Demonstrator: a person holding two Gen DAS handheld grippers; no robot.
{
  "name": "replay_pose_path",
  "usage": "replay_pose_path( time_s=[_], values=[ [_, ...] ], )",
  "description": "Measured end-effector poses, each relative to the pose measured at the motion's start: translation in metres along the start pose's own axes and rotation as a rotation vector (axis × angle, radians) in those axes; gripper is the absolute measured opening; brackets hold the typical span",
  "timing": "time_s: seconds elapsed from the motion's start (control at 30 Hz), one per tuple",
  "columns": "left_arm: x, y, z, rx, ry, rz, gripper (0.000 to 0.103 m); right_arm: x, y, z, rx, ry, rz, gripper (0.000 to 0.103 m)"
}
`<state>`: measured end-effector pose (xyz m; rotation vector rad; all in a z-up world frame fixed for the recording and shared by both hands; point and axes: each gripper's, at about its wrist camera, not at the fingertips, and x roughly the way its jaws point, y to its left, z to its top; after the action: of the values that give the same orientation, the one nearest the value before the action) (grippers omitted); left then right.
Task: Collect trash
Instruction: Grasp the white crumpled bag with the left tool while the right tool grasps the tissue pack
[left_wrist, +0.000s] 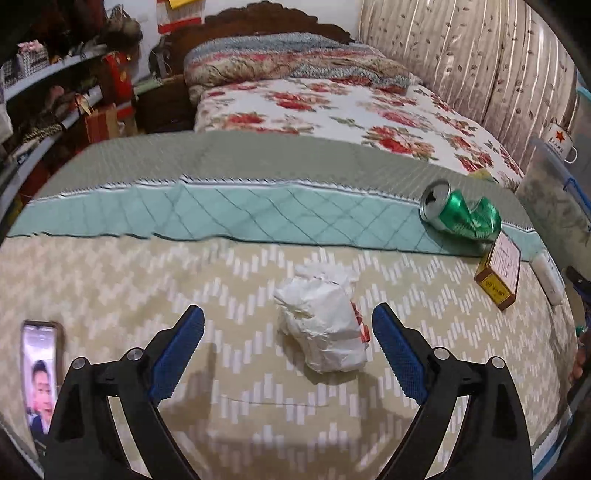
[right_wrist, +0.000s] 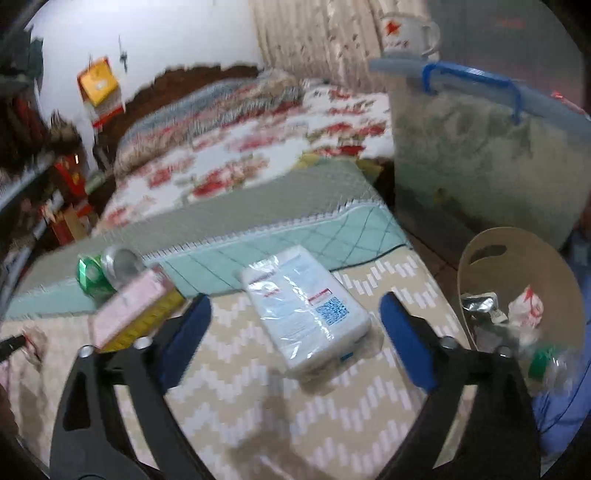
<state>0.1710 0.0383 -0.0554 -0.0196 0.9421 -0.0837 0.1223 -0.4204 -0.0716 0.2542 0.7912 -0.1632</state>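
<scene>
A crumpled white paper wad (left_wrist: 325, 325) lies on the beige zigzag mat, just ahead of and between the wide-apart fingers of my left gripper (left_wrist: 288, 309), which is open and does not touch it. Further right on the green quilt rests a crushed green can (left_wrist: 461, 214), seen also in the right wrist view (right_wrist: 99, 269). My right gripper (right_wrist: 295, 299) is open over a white plastic-wrapped tissue pack (right_wrist: 306, 310), its pads clear of the pack. To the right stands a beige bin (right_wrist: 524, 258) holding wrappers and bottles.
A yellow and pink box (left_wrist: 498, 273) lies next to the can. A lit phone (left_wrist: 40, 373) sits at the mat's left edge. A clear storage tub (right_wrist: 480, 147) with a mug (right_wrist: 406, 33) on its lid stands behind the bin. A floral bed (left_wrist: 332, 107) lies beyond.
</scene>
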Motion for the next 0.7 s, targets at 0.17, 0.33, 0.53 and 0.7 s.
replay_pose_path(
  time_s=[0.17, 0.33, 0.53, 0.7],
  values=[
    [0.015, -0.006, -0.004, 0.012, 0.013, 0.002, 0.089, 0.035, 0.0, 0.003, -0.119, 0.122, -0.052, 0.095],
    [0.025, -0.016, -0.012, 0.058, 0.01, 0.031, 0.035, 0.025, 0.001, -0.01, -0.102, 0.139, -0.019, 0.07],
    [0.012, -0.029, -0.023, 0.063, 0.041, -0.086, 0.034, -0.024, 0.025, -0.047, -0.057, 0.13, 0.07, 0.07],
    [-0.012, -0.076, -0.047, 0.179, 0.042, -0.223, 0.033, -0.063, 0.05, -0.094, -0.083, 0.109, 0.108, 0.07]
  ],
)
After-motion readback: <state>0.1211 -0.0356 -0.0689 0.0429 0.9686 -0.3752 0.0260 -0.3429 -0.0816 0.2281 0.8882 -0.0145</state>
